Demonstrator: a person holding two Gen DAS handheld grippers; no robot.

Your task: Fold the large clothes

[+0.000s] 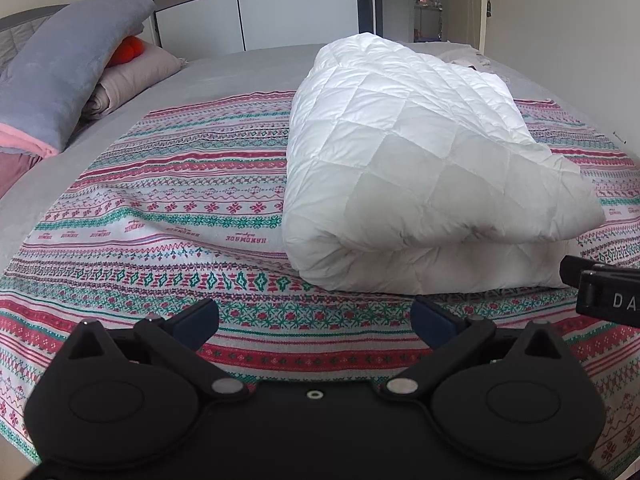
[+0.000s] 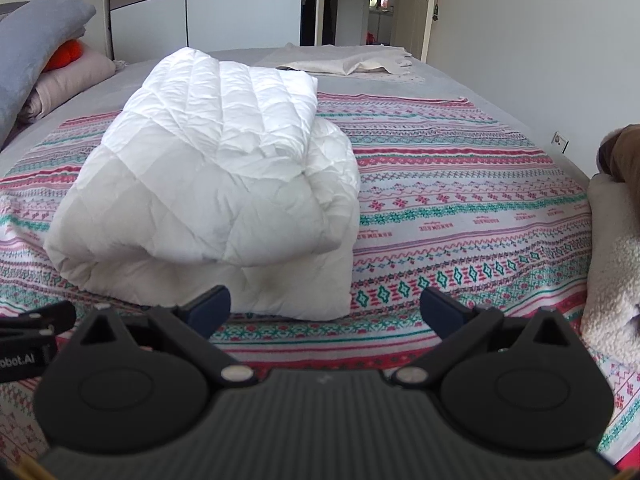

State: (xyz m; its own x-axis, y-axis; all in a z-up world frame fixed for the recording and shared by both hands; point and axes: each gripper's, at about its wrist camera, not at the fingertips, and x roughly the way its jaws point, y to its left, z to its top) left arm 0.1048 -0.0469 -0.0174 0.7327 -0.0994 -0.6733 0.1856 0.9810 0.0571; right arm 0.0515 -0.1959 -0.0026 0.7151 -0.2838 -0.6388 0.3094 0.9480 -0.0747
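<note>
Right wrist view: the folded white quilt [image 2: 208, 184] lies just ahead of my wide-open, empty right hand-held gripper [image 2: 325, 312], puffy, light and slippery-looking, so I'd pinch its thick near fold.

A bedroom in a home is shown. Most of both views is filled by a wide bed [image 1: 240, 68] covered with a grey sheet, over which a patterned spread [image 1: 168, 208] in pink, green and white bands is laid. Pillows [image 1: 132, 76] and a folded grey blanket [image 1: 60, 68] are stacked at the head end, against a quilted headboard [image 1: 20, 32]. A folded white quilt [image 2: 216, 184] is set on the spread. A tall wardrobe [image 2: 240, 12] with white and taupe panels is seen behind the bed, and an open door [image 2: 416, 4] with a lever handle gives onto another lit room.
</note>
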